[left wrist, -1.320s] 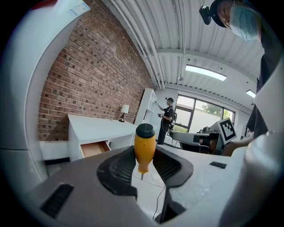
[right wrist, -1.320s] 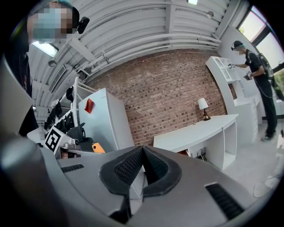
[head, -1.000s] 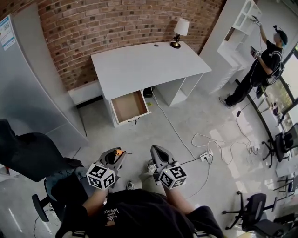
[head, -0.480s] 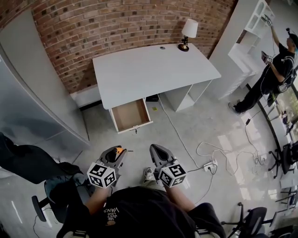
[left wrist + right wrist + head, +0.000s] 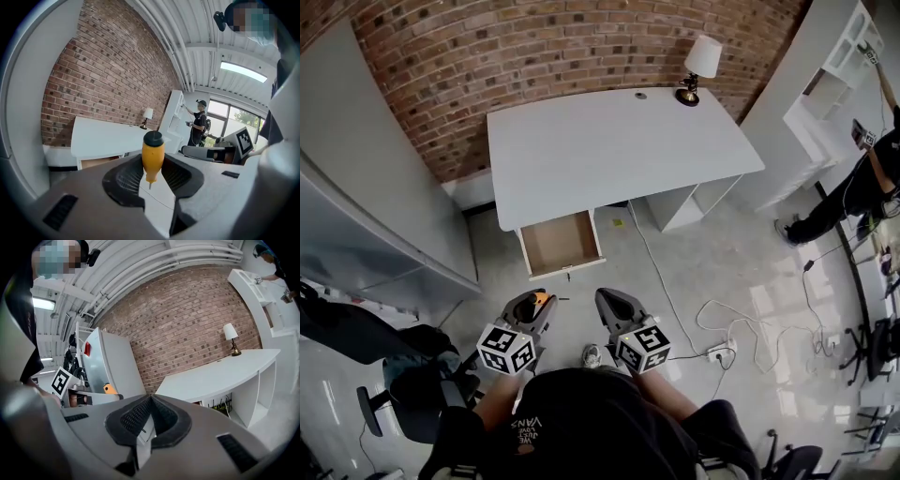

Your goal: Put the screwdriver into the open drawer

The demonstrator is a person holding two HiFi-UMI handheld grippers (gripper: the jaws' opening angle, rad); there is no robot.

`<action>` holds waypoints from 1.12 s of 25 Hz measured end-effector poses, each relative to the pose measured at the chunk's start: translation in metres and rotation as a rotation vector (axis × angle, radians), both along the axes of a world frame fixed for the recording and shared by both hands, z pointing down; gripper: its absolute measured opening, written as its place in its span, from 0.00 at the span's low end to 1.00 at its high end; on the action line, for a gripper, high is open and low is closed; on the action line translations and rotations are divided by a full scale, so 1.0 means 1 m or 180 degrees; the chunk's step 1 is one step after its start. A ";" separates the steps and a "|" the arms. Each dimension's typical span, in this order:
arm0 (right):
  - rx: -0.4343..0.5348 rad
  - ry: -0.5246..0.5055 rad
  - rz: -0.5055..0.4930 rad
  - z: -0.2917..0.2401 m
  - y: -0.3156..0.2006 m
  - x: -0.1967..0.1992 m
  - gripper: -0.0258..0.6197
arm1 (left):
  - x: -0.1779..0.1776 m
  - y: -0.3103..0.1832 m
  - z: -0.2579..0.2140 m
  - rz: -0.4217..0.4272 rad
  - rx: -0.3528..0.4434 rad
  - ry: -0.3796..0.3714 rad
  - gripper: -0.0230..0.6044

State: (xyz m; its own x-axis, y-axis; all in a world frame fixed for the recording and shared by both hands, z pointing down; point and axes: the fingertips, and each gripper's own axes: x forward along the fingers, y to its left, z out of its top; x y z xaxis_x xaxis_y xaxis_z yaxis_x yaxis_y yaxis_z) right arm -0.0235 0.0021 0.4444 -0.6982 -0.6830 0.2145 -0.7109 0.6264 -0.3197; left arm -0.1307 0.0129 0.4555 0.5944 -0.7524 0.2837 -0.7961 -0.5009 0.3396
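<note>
An orange-handled screwdriver [image 5: 152,159] with a black cap stands upright between the pads of my left gripper [image 5: 152,176], which is shut on it; its thin shaft points down. In the head view the left gripper [image 5: 532,307] shows the orange handle [image 5: 541,299] at its tip. My right gripper [image 5: 612,305] is beside it, jaws shut with nothing between them [image 5: 150,401]. The open drawer [image 5: 560,243], a shallow brown box that looks bare inside, sticks out from under the white desk [image 5: 609,145] ahead of both grippers.
A table lamp [image 5: 700,65] stands at the desk's far right corner against the brick wall. White cables and a power strip [image 5: 717,352] lie on the floor to the right. A black office chair [image 5: 412,389] is at my left. Another person [image 5: 872,178] works at white shelves, far right.
The desk and drawer have come closer and shifted toward the middle of the head view as I walk forward. Both grippers keep their pose; the screwdriver stays in the left one.
</note>
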 end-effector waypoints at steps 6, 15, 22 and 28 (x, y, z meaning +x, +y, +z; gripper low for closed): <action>-0.0076 0.0014 -0.0088 0.020 -0.031 0.013 0.03 | 0.012 -0.034 0.017 -0.0068 -0.0080 -0.0054 0.23; -0.0259 0.0026 0.0189 0.048 -0.076 0.010 0.03 | 0.002 -0.099 0.055 0.0146 -0.0260 -0.0247 0.23; -0.0419 -0.0015 0.0581 0.067 -0.110 0.008 0.03 | -0.001 -0.154 0.094 0.0515 -0.0443 -0.0431 0.23; -0.0514 -0.0050 0.0846 0.091 -0.131 0.012 0.03 | 0.005 -0.188 0.136 0.0745 -0.0566 -0.0525 0.23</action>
State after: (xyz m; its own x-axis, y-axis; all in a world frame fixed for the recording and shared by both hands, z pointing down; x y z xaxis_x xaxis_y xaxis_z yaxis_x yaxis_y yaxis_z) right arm -0.0113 -0.1292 0.5358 -0.5039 -0.8000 0.3258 -0.8372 0.3595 -0.4122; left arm -0.1253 -0.1753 0.5914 0.6804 -0.5309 0.5052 -0.7180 -0.6211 0.3141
